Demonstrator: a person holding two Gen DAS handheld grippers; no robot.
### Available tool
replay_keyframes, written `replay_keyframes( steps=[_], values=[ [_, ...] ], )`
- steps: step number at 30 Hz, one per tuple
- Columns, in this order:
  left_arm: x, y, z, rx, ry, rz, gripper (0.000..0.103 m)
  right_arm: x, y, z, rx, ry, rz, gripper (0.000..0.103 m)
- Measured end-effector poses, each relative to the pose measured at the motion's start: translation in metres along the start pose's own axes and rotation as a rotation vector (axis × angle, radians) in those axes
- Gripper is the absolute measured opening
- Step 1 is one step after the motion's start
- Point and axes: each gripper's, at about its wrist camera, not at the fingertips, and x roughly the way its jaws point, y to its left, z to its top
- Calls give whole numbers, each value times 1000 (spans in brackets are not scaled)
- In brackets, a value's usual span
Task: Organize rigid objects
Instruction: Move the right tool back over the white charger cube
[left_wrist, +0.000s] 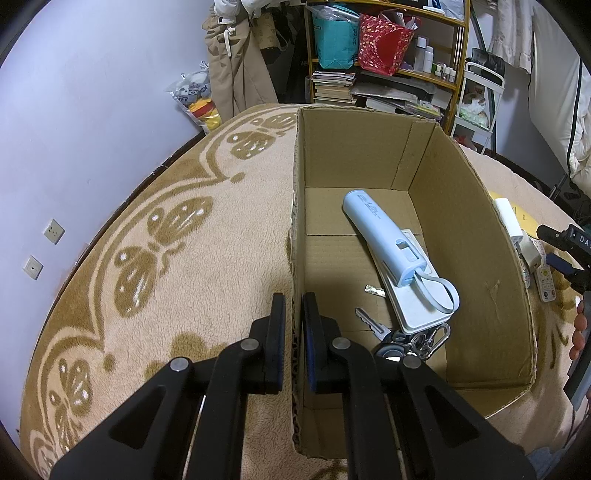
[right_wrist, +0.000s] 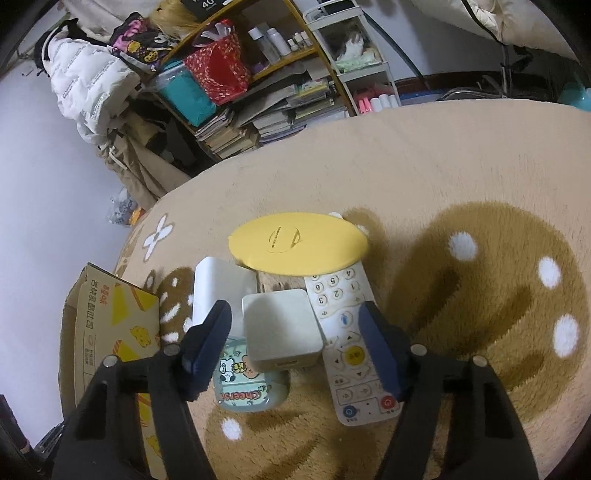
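Squarely between right claw (right_wrist: 295, 354) fingers — charger (right_wrist: 281, 328)

Beige fleece blanket (left_wrist: 192, 206) with brown butterfly pattern covered the surface. Behind it: yellow-framed shelf (left_wrist: 460, 55) stacked with books (left_wrist: 332, 88), a red patterned gift bag (left_wrist: 384, 40), a teal bag (left_wrist: 336, 40) and small bottles (left_wrist: 424, 55). White cart (left_wrist: 484, 103) beside it. Tan coat (left_wrist: 236, 66) hung by the wall; two wall sockets (left_wrist: 53, 231) lower left. White puffer jacket (right_wrist: 88, 85) hung left of the shelf.

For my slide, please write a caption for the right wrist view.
Open right gripper poised over a white charger cube, beside a remote control and yellow disc.
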Motion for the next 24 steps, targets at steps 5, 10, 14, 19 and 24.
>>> replay_keyframes(
  steps=[5,10,14,19,24],
  values=[
    [0,0,0,1,-1,2,10,1,-2,-2,8,10,32,67],
    [0,-1,0,1,-1,2,10,4,0,-4,13,25,39,63],
    [0,-1,0,2,-1,3,10,8,-4,-4,66,41,95,63],
    [0,-1,-1,2,-1,3,10,11,0,-2,63,55,89,63],
    [0,-1,-1,2,-1,4,10,13,2,-3,58,72,94,63]
  ],
)
